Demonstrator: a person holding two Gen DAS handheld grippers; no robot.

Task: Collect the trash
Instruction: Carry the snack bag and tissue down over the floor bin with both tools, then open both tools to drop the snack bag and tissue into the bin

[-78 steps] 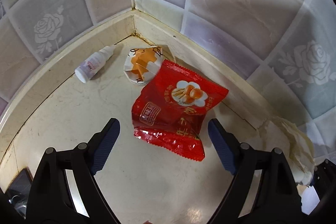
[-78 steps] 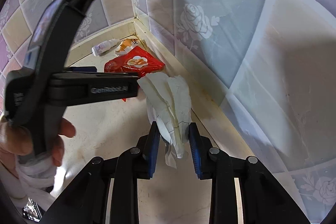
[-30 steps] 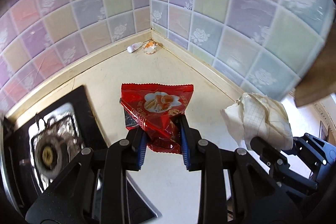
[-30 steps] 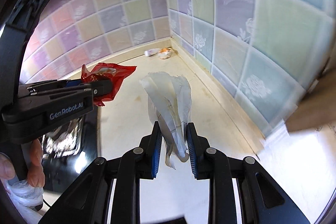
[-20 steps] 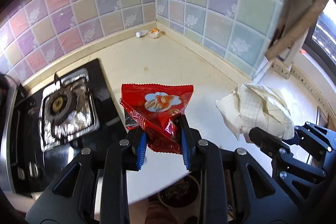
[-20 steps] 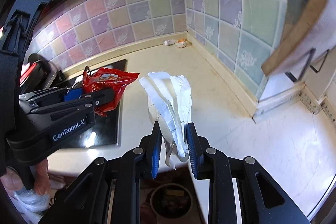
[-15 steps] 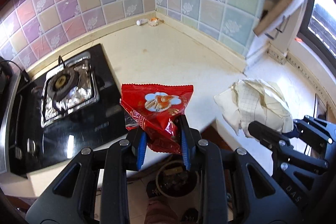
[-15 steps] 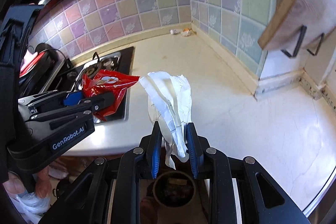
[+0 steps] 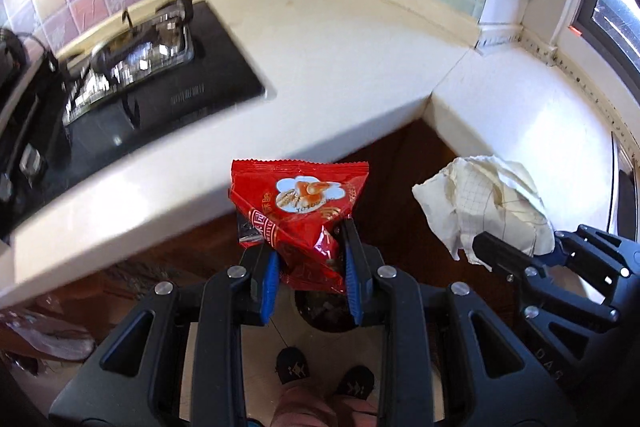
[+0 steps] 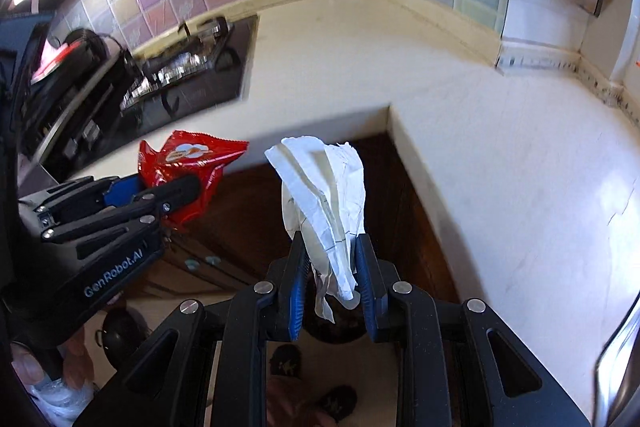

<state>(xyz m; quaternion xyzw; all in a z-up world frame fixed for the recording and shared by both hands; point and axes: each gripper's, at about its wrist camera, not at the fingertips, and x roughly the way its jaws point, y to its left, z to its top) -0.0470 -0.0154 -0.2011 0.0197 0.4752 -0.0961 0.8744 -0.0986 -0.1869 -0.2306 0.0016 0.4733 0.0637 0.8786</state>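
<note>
Red snack wrapper [image 9: 298, 211] is clamped in the left gripper [image 9: 310, 277]. Crumpled white paper [image 10: 324, 203] is clamped in the right gripper [image 10: 331, 281], at 3 o'clock of the wrapper.

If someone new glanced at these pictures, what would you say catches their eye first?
First the bright red snack wrapper, pinched in the left gripper out past the counter edge. Next the crumpled white paper, clamped in the right gripper beside it. Below both, on the floor, sits a dark round bin, and a black gas stove fills the countertop's left side.
</note>
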